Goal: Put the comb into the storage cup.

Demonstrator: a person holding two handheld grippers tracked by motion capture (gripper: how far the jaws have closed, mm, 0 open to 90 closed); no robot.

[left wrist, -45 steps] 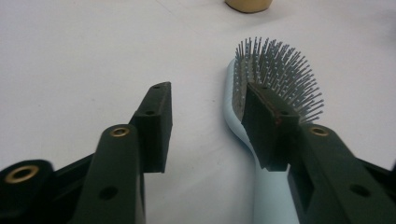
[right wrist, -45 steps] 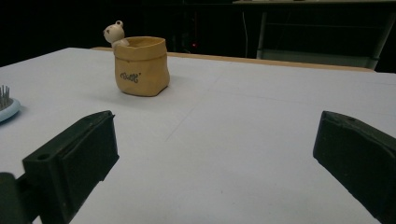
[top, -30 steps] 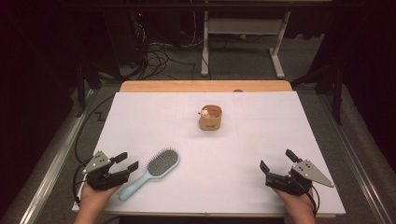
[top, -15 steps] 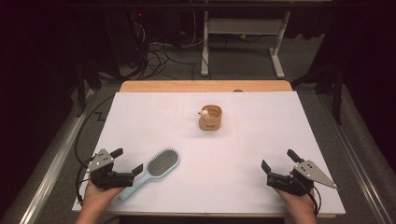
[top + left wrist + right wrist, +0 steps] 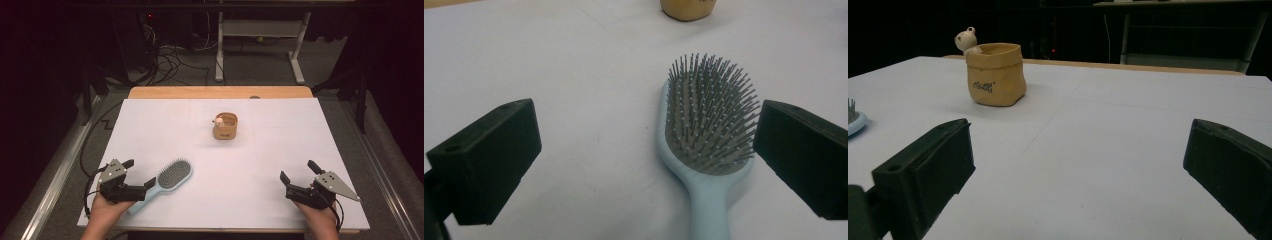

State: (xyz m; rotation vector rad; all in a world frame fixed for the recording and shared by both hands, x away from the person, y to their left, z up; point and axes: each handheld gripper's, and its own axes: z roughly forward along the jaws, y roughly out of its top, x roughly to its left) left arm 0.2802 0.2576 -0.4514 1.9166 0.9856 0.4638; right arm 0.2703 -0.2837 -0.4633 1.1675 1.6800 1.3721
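Note:
A light blue hairbrush lies bristles up near the front left of the white table. My left gripper sits low at its handle end. In the left gripper view, the brush lies between the jaws of the left gripper, nearer the right-hand one. The jaws have just been opening, stand wide and do not press on it. A tan pouch-shaped pot with a small bear figure stands mid-table. My right gripper rests open and empty at the front right, facing the pot.
A wooden strip runs along the table's far edge. Beyond it are a dark floor with cables and white desk legs. The brush's edge shows at the left of the right gripper view.
The left gripper's jaws have spread wider around the brush handle. The brush, the pot and the right gripper have stayed where they were.

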